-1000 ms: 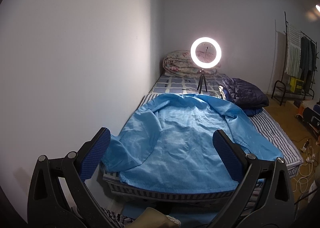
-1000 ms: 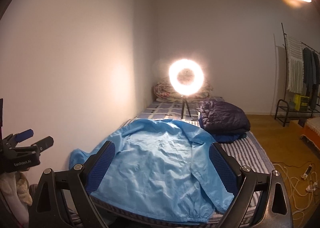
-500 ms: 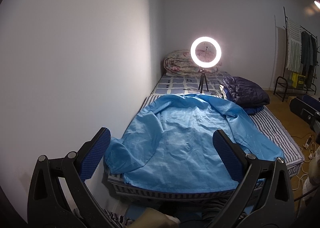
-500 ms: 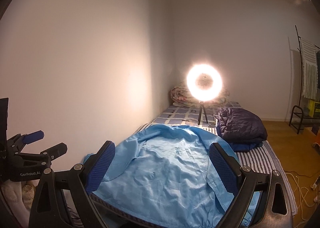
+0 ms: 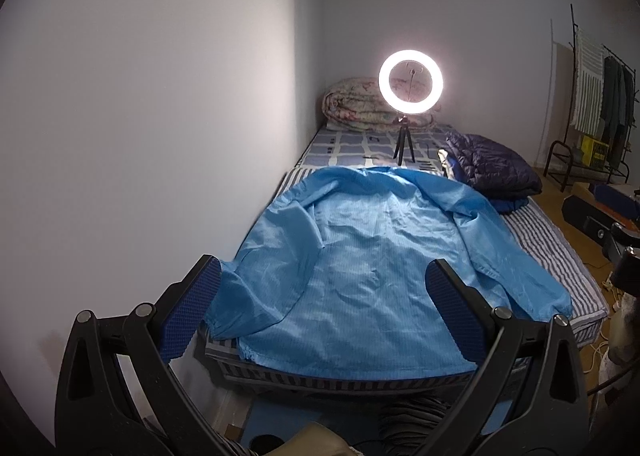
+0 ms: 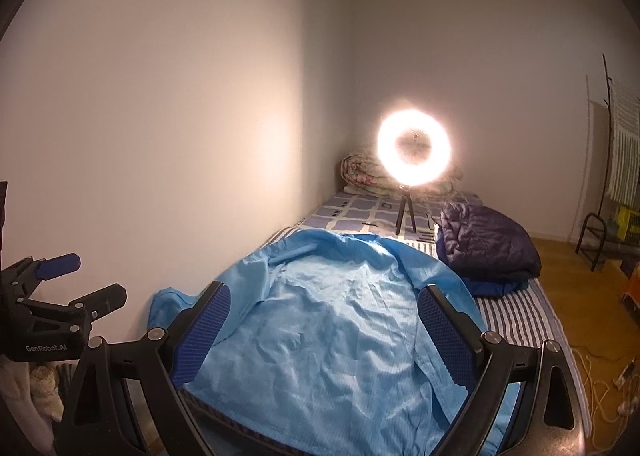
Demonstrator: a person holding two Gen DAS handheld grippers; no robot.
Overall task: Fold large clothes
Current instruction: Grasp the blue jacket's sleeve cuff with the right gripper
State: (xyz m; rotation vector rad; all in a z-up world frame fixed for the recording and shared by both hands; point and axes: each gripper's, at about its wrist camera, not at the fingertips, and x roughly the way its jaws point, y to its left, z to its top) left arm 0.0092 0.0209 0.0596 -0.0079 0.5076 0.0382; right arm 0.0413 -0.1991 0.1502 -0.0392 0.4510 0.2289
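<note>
Fingers [image 5: 191, 314] of the left hand-held gripper [image 5: 324, 306] are standing wide apart, gripping nothing and touching nothing, hanging in the air above the foot of the bed [image 5: 560, 252]. The right hand-held gripper [image 6: 322, 330] is spread just as wide, also empty, its ribbed blue pads [image 6: 446, 334] framing the jacket [image 6: 340, 332] without contact. In the right wrist view the left hand-held gripper [image 6: 86, 280] is showing at the left edge, jaws parted.

The jacket is lying flat on the bed, thin, slightly shiny blue cloth with soft creases, one sleeve [image 5: 256, 296] drooping over the wall-side edge and the other running along the striped mattress. Beyond it a dark quilted puffer [image 5: 492, 172] is sitting folded, a lit ring light [image 5: 411, 81] is standing on a small tripod, and a rolled floral quilt [image 5: 352, 104] is resting against the far wall.
</note>
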